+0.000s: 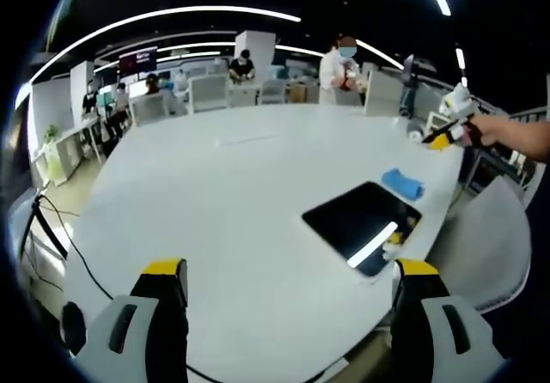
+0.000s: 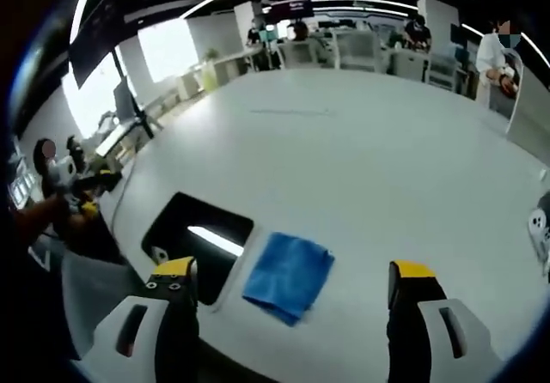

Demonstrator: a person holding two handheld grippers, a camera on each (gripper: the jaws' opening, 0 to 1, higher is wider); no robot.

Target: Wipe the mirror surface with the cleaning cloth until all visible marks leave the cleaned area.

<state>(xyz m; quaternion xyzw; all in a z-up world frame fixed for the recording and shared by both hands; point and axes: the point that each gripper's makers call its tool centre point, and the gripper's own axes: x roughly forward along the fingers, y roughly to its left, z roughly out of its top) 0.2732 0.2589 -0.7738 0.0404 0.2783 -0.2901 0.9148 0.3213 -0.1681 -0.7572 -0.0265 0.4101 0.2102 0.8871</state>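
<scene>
Mirror: one dark, glossy rectangular mirror (image 1: pixel 363 225) with rounded corners lies flat on the large white oval counter (image 1: pixel 232 203) near its edge; a bright strip of ceiling light reflects in it. In the left gripper view its long axis runs from lower right up toward the blue cloth.
Cloth: one blue folded cleaning cloth (image 2: pixel 289 275) lies on the counter just beside the mirror's short end, apart from both grippers.
Left gripper: left gripper (image 1: pixel 290 282) hangs above the counter with its yellow-tipped jaws spread wide, holding nothing.
Right gripper: right gripper (image 2: pixel 293 285) hovers over the cloth, jaws wide apart and empty; cloth lies between them in the right gripper view.
Background: office desks, white chairs and several people stand beyond the counter.
</scene>
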